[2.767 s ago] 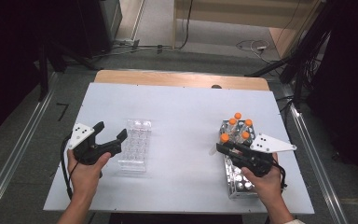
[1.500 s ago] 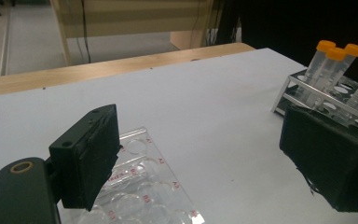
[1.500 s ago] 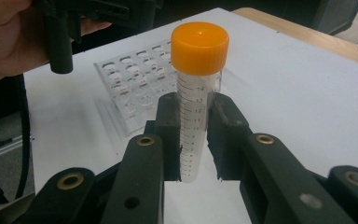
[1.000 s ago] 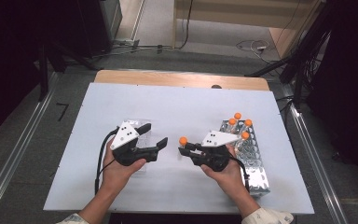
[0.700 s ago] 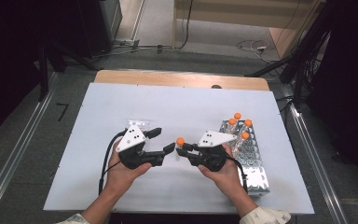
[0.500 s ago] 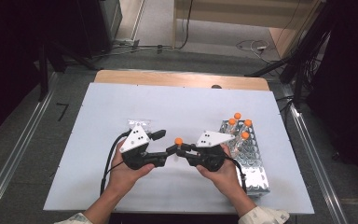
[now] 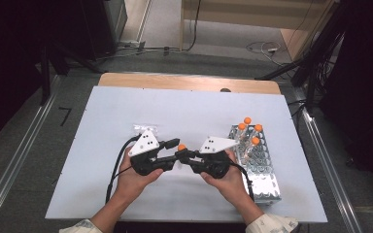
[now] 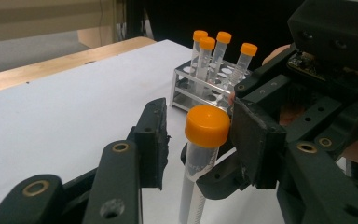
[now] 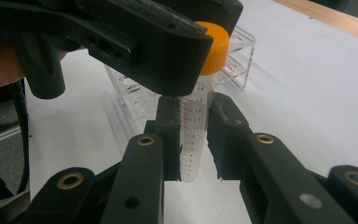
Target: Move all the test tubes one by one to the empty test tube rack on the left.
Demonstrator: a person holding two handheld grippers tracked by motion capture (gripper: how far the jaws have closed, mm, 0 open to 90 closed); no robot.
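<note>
The right gripper (image 7: 183, 156) is clenched on a tube with an orange cap (image 9: 196, 126): in the right gripper view both pads press on the clear graduated body, and the tube stands upright between them. The lower end of the tube is cut off behind the jaws, so its tip cannot be seen.

The left gripper (image 7: 171, 153) faces the right one at the middle of the white table (image 7: 126, 107). Its jaws have just been closing, with the orange cap between them. In the left gripper view there is a clear gap between the cap and the pad on the left; the pad on the right stands very near the cap, but it is hard to tell if it touches, because the right gripper's body partly covers that side. I read the left gripper as not yet gripping.

In the high view only the orange cap shows between the two tool heads; the tube body is hidden under them.

Beyond the right gripper stands a metal rack (image 7: 262, 165) with four more orange-capped tubes (image 8: 216, 56). A clear plastic rack (image 9: 235, 60) lies behind the left gripper, mostly covered by it, so its content cannot be made out.
</note>
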